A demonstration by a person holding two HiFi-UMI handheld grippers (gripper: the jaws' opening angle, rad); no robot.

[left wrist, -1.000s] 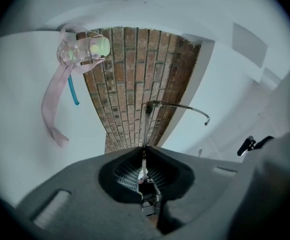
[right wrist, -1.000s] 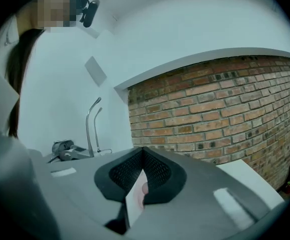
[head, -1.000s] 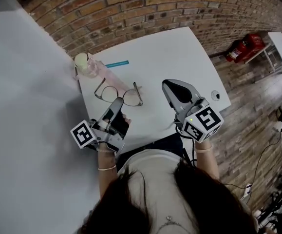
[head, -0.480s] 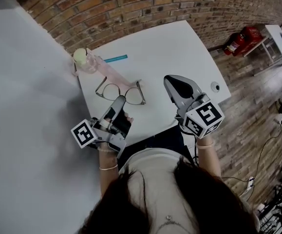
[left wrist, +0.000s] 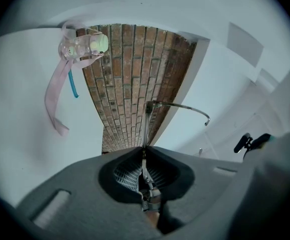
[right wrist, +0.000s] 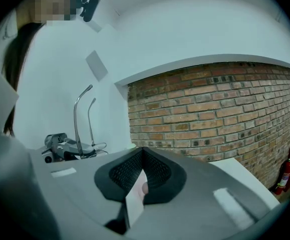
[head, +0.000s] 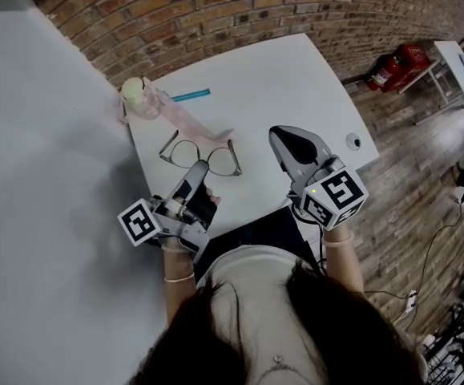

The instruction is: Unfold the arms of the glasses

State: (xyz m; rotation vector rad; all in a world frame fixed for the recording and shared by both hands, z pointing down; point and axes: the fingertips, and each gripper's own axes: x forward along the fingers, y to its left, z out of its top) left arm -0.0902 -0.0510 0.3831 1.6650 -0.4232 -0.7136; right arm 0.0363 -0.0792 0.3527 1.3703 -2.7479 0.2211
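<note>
Thin dark-rimmed glasses [head: 202,157] lie on the white table [head: 272,87], both arms swung out from the lenses. My left gripper [head: 199,170] is shut on the frame at its near edge. In the left gripper view the thin wire of the glasses [left wrist: 146,124] runs up out of the shut left gripper [left wrist: 144,150], and one arm curves off to the right. My right gripper [head: 284,135] hovers to the right of the glasses, shut and empty. In the right gripper view the right gripper [right wrist: 142,152] is shut, and the two arms of the glasses [right wrist: 77,119] stand at the left.
A clear pink bottle with a pale lid [head: 139,97] and its pink strap [head: 190,123] sit at the table's back left, beside a teal stick [head: 191,96]. A small round white object [head: 353,141] lies near the right corner. Brick wall behind; red fire extinguisher [head: 400,62] on the floor.
The left gripper has stayed shut on the glasses and shifted only slightly. The right gripper has hardly moved.
</note>
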